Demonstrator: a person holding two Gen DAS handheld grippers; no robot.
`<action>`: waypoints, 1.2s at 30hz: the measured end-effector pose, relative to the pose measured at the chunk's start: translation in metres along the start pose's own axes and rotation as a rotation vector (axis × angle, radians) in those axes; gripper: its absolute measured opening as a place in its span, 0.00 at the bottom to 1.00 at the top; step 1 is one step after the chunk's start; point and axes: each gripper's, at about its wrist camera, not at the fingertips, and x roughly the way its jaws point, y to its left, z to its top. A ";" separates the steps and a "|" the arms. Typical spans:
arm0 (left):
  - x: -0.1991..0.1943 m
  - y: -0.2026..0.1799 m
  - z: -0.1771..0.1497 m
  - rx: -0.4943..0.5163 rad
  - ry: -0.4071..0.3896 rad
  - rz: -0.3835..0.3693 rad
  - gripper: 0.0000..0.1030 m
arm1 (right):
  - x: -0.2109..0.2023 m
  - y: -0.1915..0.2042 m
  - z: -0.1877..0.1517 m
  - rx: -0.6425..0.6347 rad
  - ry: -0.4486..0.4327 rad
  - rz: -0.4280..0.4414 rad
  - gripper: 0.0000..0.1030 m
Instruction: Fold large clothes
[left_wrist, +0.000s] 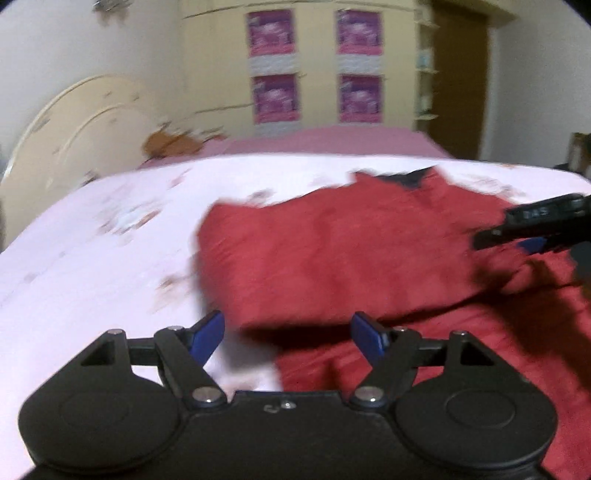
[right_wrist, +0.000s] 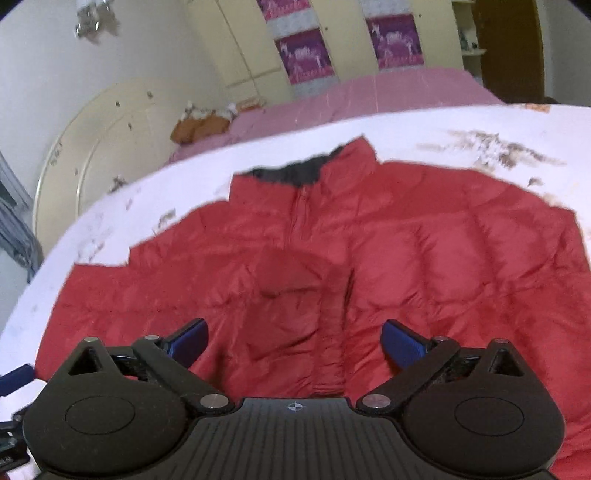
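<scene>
- Left wrist view: the left gripper has its blue-padded fingers spread wide with nothing between them; the picture is blurred.
- Ahead of those fingers and mostly to the right of them lies a red puffer jacket on a white bed cover with faint printed marks.
- A folded-over part of the jacket rises just beyond the fingertips, and its near edge casts a shadow on the cover between the two fingers.
- The jacket's dark collar lining shows at the far end, ahead and to the right.
- At the right edge the right gripper reaches in over the jacket; whether it touches the cloth I cannot tell.
- Far ahead stand a pink bedspread, a cream headboard to the left, and a wardrobe with purple panels.
- Right wrist view: the right gripper also has its fingers parted, holding nothing, poised above the jacket.
- The red puffer jacket spreads front-up directly ahead and to both sides, with its zip line running away from the gripper to the raised collar.
- A sleeve or flap lies folded across the jacket's middle, just ahead of the fingertips.
- A blue-tipped piece of the left gripper shows at the left edge.
</scene>
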 end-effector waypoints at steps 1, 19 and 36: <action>0.002 0.005 -0.002 -0.009 0.018 0.019 0.70 | 0.003 0.001 -0.001 0.002 0.011 -0.014 0.45; 0.063 -0.016 0.003 0.092 0.032 0.042 0.17 | -0.058 -0.066 0.013 -0.036 -0.095 -0.196 0.19; 0.021 0.027 0.031 -0.160 0.000 -0.065 0.20 | -0.076 -0.082 -0.002 -0.003 -0.157 -0.307 0.38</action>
